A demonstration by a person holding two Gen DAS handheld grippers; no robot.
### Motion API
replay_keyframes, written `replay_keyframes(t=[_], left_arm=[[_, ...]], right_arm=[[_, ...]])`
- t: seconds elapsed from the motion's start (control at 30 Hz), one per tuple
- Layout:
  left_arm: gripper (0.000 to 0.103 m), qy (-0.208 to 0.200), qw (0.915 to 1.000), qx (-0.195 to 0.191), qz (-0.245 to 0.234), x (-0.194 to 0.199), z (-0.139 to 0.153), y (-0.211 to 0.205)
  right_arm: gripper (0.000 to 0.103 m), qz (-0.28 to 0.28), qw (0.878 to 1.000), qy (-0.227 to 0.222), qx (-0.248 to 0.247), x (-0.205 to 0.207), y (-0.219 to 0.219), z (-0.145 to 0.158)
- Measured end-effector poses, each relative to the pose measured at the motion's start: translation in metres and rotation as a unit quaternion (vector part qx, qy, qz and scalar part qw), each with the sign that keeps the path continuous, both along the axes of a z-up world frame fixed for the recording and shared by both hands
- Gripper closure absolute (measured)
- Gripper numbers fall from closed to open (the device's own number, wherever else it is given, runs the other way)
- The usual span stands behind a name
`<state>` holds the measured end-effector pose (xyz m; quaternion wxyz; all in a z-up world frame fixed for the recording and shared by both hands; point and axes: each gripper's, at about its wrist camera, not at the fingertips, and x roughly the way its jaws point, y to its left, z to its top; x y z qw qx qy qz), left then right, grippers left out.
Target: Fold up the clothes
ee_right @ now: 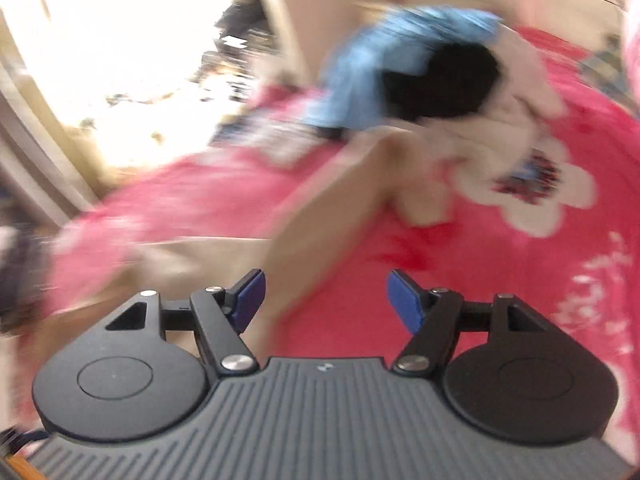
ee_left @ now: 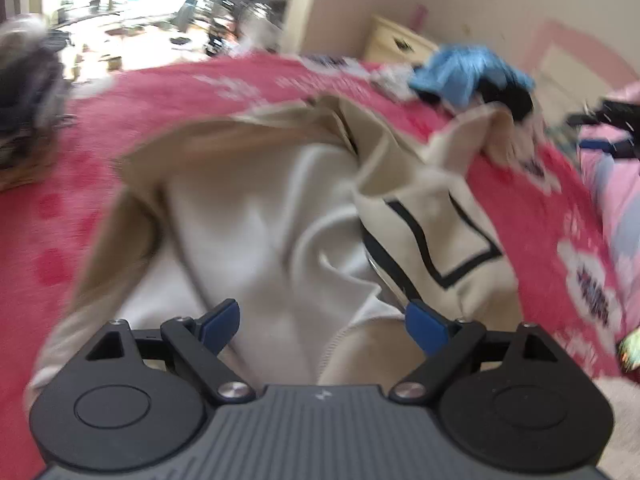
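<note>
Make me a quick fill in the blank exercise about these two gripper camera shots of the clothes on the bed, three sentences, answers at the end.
1. The beige hoodie lies on a bedspread whose main colour is ____.
2. The jaws of the left gripper and of the right gripper both stand ____.
3. The crumpled garment beside the black one is light ____.

Missing words: red; open; blue

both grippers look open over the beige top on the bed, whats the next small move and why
Probably bring the left gripper down onto the rumpled beige top and pinch an edge to pull it flat. Both it and the right gripper are open and hold nothing, and the top lies bunched on the red blanket, one flap turned over, so it needs spreading before any fold.
</note>
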<state>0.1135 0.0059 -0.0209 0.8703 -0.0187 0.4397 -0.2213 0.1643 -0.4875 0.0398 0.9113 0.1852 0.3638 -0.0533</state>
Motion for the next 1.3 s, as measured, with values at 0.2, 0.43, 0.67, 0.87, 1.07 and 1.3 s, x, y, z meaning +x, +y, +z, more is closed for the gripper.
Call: replay_keyframes(t=[0.2,0.43,0.67,0.87,1.07,1.3], left_arm=[[0.011,-0.021,0.9954,-0.018,0.092,-0.040,0.038,0.079],[0.011,0.002,0.9800,-0.005,0.199,-0.088,0.020,0.155],[0.011,0.026,0.9724,0.022,0.231,-0.102,-0.017,0.185],[0.011,0.033,0.9711,0.021,0.235,-0.097,-0.036,0.194],[0.011,0.043,0.9727,0.015,0.227,-0.101,-0.045,0.192],[0.011,0.080,0.9787,0.002,0.189,-0.103,-0.064,0.174]], right_arm=[[0.020,0.175,0.983,-0.018,0.043,-0.041,0.116,0.027],[0.022,0.309,0.940,0.142,-0.034,-0.061,0.261,-0.097],[0.070,0.311,0.922,0.155,-0.171,-0.067,0.299,-0.146],[0.090,0.206,0.970,0.113,-0.069,-0.067,0.222,-0.096],[0.090,0.041,0.992,0.054,0.111,-0.083,0.096,-0.063],[0.091,0.028,0.985,0.104,0.134,-0.108,0.076,-0.091]])
